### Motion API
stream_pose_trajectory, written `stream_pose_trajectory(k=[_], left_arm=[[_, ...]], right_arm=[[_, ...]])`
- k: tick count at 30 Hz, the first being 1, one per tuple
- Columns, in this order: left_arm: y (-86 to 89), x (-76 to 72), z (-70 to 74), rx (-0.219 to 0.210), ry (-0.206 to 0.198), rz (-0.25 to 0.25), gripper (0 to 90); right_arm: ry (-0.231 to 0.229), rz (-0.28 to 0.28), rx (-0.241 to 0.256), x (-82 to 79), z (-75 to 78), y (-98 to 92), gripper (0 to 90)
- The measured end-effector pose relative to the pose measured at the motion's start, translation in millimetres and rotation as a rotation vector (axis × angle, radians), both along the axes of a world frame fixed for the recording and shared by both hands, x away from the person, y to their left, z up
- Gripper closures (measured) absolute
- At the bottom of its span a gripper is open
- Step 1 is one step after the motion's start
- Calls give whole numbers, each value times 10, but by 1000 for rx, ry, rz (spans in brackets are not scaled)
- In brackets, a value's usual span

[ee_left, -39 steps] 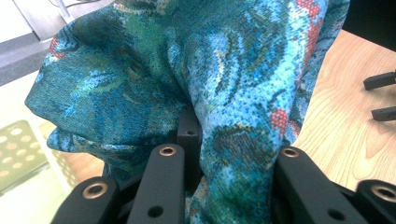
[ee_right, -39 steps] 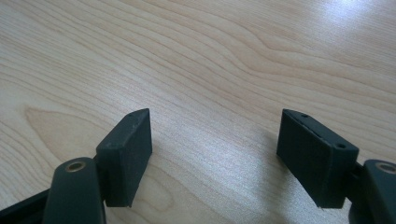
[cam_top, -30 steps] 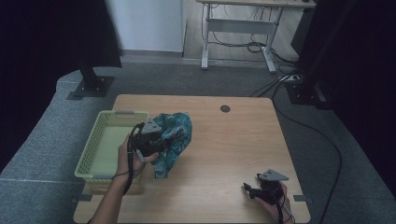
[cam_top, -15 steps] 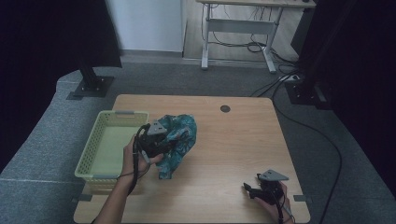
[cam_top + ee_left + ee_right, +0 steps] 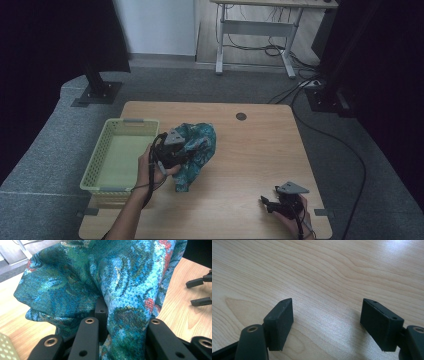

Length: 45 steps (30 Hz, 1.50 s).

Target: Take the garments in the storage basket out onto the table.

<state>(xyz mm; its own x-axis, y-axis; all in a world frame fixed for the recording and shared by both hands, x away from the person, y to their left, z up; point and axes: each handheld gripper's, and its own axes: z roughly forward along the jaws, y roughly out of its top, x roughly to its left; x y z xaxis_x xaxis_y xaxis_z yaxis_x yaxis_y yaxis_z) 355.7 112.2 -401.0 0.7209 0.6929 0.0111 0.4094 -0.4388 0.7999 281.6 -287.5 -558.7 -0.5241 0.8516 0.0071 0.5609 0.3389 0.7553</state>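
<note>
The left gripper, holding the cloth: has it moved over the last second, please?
Yes. The left gripper, shut on the teal cloth, has drifted slightly right, away from the green basket, toward the table's middle.

Table (image 5: 250,150): basket (image 5: 117,155) at the left edge. Cloth (image 5: 197,150) just right of the basket, bunched between it and the table's middle; left gripper (image 5: 172,150) at the cloth's left side, between cloth and basket. Right gripper (image 5: 285,200) near the front right corner, well apart from the cloth.
</note>
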Motion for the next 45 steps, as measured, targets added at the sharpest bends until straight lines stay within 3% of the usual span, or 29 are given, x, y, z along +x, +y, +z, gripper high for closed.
stream_pose_trajectory(k=[20, 26, 45], left_arm=[[-219, 36, -76, 2, 11, -31, 735], [-290, 53, -114, 20, 16, -41, 734], [-628, 86, -282, 41, 43, -95, 732]], right_arm=[[0, 0, 1, 0, 0, 0, 258], [0, 0, 1, 0, 0, 0, 258], [-1, 1, 0, 0, -1, 0, 259]])
